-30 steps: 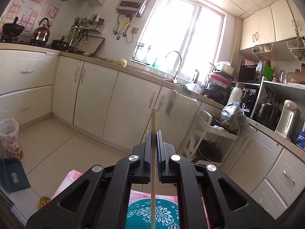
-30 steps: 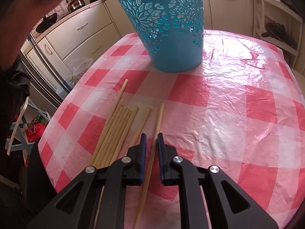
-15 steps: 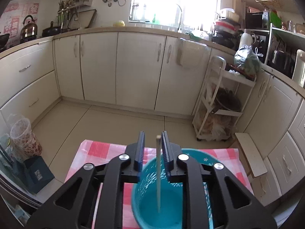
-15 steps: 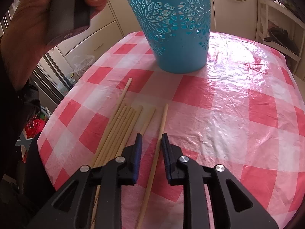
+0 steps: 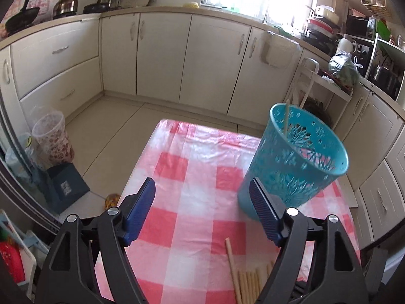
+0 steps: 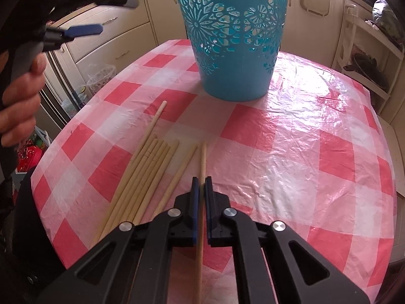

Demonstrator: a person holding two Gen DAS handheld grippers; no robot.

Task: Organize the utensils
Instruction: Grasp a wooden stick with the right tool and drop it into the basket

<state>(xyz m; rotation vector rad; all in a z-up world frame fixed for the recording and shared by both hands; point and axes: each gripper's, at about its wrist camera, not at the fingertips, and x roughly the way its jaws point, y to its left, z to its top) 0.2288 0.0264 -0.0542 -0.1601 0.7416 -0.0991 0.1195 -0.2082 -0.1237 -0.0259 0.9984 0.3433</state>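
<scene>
Right tool (image 6: 201,186) is clamping one chopstick (image 6: 202,162) lying on the bench (image 6: 303,152) for lifting; left tool (image 5: 202,197), having just been opening, is gaping empty near the basket (image 5: 296,162).

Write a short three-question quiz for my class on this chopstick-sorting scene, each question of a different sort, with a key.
1. True or false: the right gripper is shut on a chopstick.
2. Which holds nothing? A) left gripper B) right gripper
3. Fill in: one chopstick already stands in the teal ____.

Key: 1 true; 2 A, whose jaws have just been opening; 3 basket.
</scene>
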